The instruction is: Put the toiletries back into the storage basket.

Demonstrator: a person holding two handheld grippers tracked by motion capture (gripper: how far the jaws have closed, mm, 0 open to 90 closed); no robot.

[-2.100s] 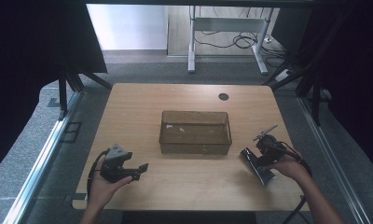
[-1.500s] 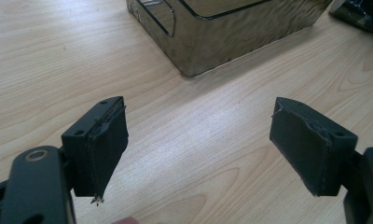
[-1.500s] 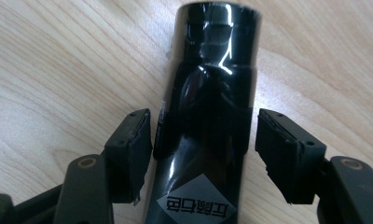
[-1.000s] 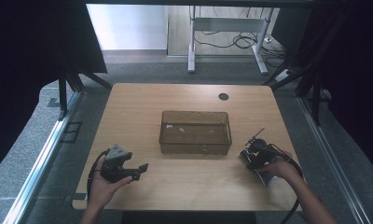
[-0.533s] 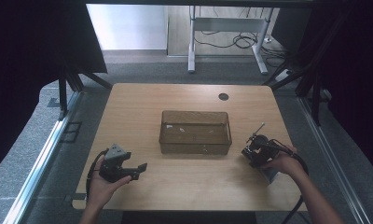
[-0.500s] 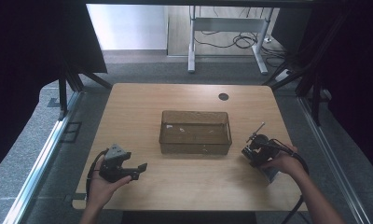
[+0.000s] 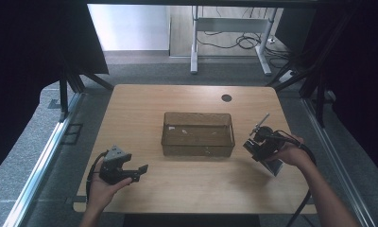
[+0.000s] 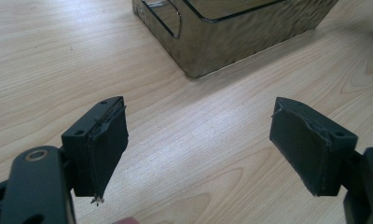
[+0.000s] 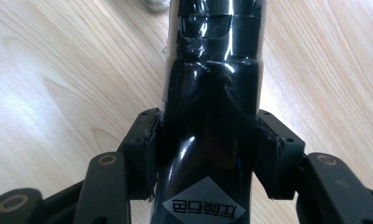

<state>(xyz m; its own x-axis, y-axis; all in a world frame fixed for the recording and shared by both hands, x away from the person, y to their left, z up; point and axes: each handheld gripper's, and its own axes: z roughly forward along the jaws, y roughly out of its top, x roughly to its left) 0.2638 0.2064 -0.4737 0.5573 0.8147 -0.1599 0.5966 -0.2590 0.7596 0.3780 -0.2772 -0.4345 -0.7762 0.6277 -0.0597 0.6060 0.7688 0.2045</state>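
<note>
The left gripper [image 7: 139, 169] rests low over the near-left part of the wooden table [image 7: 140, 104], held in the person's left hand [image 7: 102, 187]. In the left gripper view its jaws stand wide apart with only bare tabletop between the pads [image 8: 107, 149]. At the table's centre sits a transparent brown bin [image 7: 198, 134], rectangular and open-topped; one corner of it appears just beyond the left gripper's jaws [image 8: 231, 32]. To the right of the bin, the right gripper [image 7: 254, 147] is held above the table by the right hand [image 7: 291, 153]. Its jaws clamp a glossy black bottle [image 9: 210, 116] across the body, with the pads pressing on both sides. The bottle bears a pale diamond-shaped label [image 9: 203, 207] near the jaws.
</note>
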